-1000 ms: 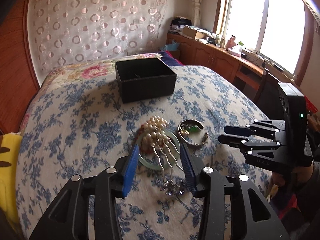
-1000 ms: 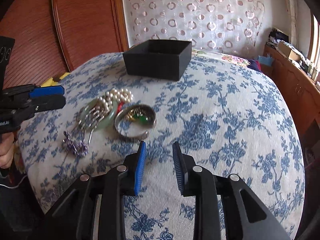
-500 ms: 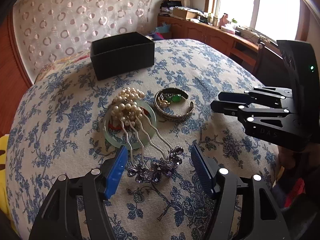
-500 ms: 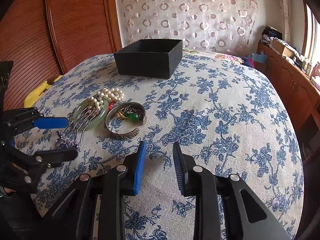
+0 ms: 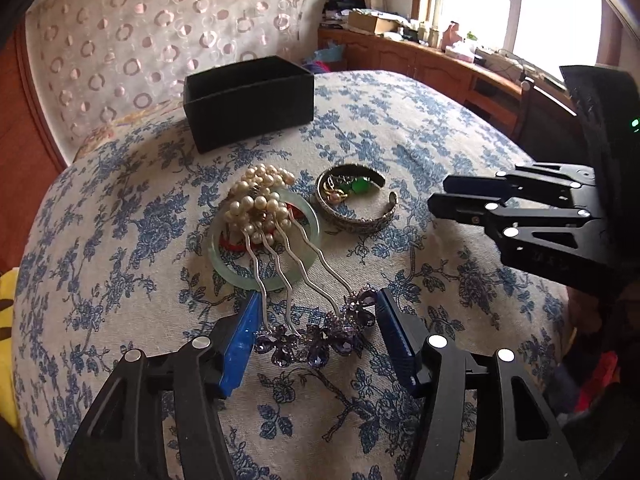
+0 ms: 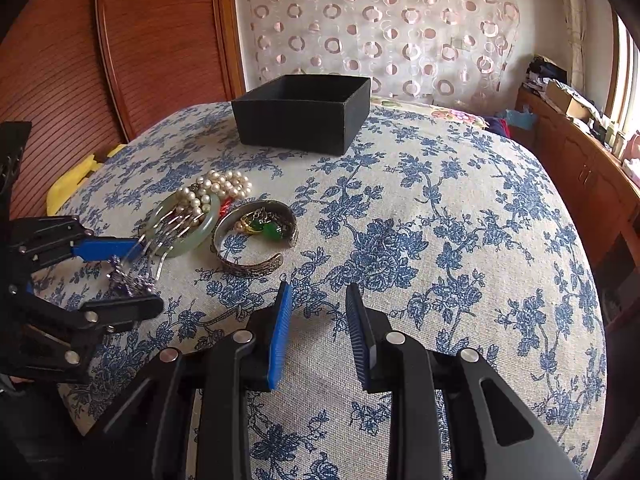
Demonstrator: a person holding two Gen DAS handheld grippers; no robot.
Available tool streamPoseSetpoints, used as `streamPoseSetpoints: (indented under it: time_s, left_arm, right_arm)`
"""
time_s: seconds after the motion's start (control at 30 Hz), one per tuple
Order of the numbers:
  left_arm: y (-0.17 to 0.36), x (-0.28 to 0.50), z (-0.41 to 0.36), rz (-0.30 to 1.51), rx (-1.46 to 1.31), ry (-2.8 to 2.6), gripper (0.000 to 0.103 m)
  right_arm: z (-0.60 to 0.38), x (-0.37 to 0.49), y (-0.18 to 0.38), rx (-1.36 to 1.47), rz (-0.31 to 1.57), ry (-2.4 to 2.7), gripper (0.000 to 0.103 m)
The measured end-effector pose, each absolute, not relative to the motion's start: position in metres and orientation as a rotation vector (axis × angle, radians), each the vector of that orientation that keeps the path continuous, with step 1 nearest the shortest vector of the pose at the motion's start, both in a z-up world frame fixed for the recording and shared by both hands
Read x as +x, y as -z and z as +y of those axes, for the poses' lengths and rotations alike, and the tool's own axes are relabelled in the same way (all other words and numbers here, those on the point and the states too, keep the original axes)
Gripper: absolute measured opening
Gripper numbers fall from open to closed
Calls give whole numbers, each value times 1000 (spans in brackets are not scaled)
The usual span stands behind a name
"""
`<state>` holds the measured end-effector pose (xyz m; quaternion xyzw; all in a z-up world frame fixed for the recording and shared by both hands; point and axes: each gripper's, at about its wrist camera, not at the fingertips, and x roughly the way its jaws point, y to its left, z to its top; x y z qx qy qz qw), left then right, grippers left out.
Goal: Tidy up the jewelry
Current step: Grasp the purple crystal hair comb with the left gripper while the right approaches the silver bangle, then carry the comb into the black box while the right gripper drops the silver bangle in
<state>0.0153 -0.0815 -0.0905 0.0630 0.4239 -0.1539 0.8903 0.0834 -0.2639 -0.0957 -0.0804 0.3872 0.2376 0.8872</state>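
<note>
A pile of jewelry lies on the floral bedspread: a silver hair comb with purple crystals (image 5: 316, 338), a pearl strand (image 5: 260, 200) on a jade bangle (image 5: 306, 236), and a metal cuff bracelet (image 5: 356, 216) holding a green pendant (image 5: 359, 186). An open black box (image 5: 248, 100) stands behind them. My left gripper (image 5: 316, 320) is open, its pads on either side of the comb's purple end. My right gripper (image 6: 318, 320) is open and empty, just in front of the cuff (image 6: 250, 266). The comb (image 6: 132, 280) sits between the left fingers in the right wrist view.
The bed's wooden headboard (image 6: 152, 40) and a patterned curtain (image 6: 380, 20) are behind the box (image 6: 304, 116). A wooden cabinet (image 5: 420, 60) with clutter runs under the window on the right. A yellow object (image 6: 68, 184) lies at the bed's left edge.
My left gripper has come down and forward so its open pads now flank the comb's purple end. My right gripper has held roughly still.
</note>
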Motion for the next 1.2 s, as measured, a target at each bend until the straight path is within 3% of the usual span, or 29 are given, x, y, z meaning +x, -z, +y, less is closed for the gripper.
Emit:
streamPoseSetpoints:
  time_s: [0.1,0.17,0.3,0.5,0.97,1.0,1.03,1.2]
  left_arm:
    - [82,12,-75,854,105,327,56]
    - [77,10,-71,838,93,329,56]
    - [69,7,-64,818,68,336,56]
    - [66,7,-59,810,53,339,56]
    - [47,2,-39,772,5,342,55]
    - [45,2,-37,770,1,342,55]
    - [43,2,-36,766,-1,341,55]
    - [32,-2,-29,755,-18,350,55]
  right_arm:
    - [-260,85,95,-184,808,-500,38]
    - [-257,88,93,-183,804,-510,51]
    - [-245,92,88,-208,804,-541,54]
    - [-219,101,90,-274,821,-584,74]
    - [-199,122,95,-323,877,-647,74]
    - [-197,123,95,-325,876,-650,72]
    - [-196,123,96,-328,874,-653,63]
    - [-196,121,96,-335,866,-664,62]
